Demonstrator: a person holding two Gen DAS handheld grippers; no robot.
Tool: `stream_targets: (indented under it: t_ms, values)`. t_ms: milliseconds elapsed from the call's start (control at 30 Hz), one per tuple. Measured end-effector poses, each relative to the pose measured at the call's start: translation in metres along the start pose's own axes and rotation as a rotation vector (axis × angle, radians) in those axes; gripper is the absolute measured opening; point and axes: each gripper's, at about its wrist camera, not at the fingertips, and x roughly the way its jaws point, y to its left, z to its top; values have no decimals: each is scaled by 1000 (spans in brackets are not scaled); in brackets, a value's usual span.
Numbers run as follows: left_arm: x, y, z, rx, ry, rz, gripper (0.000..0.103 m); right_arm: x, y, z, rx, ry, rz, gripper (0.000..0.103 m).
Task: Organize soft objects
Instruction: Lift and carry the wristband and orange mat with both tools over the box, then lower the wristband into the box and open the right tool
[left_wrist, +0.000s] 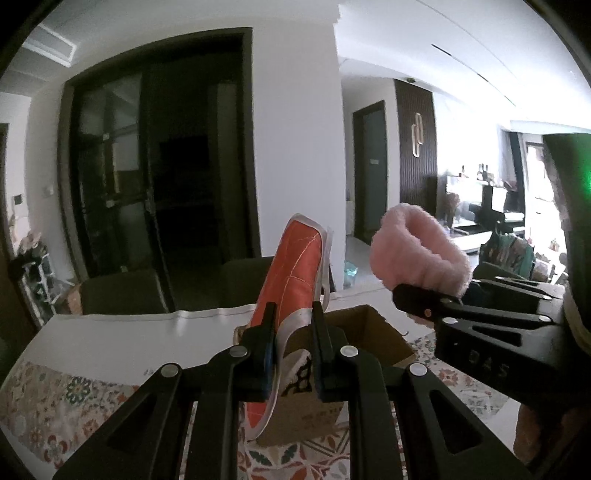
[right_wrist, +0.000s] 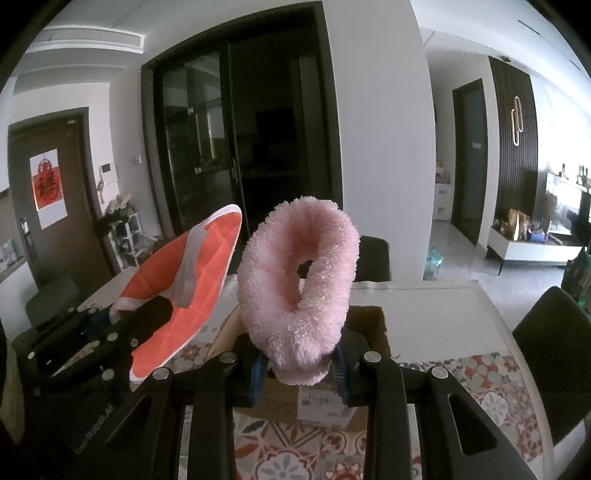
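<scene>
My left gripper (left_wrist: 291, 325) is shut on an orange quilted pad with grey edging (left_wrist: 295, 266) and holds it upright above an open cardboard box (left_wrist: 373, 332). The pad also shows in the right wrist view (right_wrist: 207, 273). My right gripper (right_wrist: 299, 363) is shut on a fluffy pink ring-shaped item (right_wrist: 295, 280), held up above the same box (right_wrist: 369, 328). In the left wrist view the right gripper (left_wrist: 417, 302) sits to the right with the pink item (left_wrist: 417, 251) standing up from it.
The box stands on a table with a patterned cloth (right_wrist: 498, 391) and a white sheet (left_wrist: 129, 332). Dark chairs (right_wrist: 554, 350) stand around the table. A dark glass door (left_wrist: 155, 177) lies behind.
</scene>
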Motion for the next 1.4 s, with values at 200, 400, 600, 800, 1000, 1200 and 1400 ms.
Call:
stream_targets:
  t_ms: [200,400,600,800,1000,1200,1400]
  values:
    - [39,5,2,31,65,-34,17,34,-4,3,12,60,2,31]
    - [69,-5,-5,110,137,-62,17,65,-14,-2,46,133,3,31]
    - [96,-19,-21,196,223,-88,17,99,-27,-20,66,220,-7,31]
    - [123,-24,-27,190,315,-142,17,127,-38,-32,73,294,-2,31]
    - [154,-19,-41,117,428,-184,17,146,-45,-37,71,350,-4,31]
    - [171,-22,-46,91,470,-181,17,165,-43,-40,45,411,7,31]
    - [189,-14,-57,59,552,-197,18,190,-45,-45,49,503,23,31]
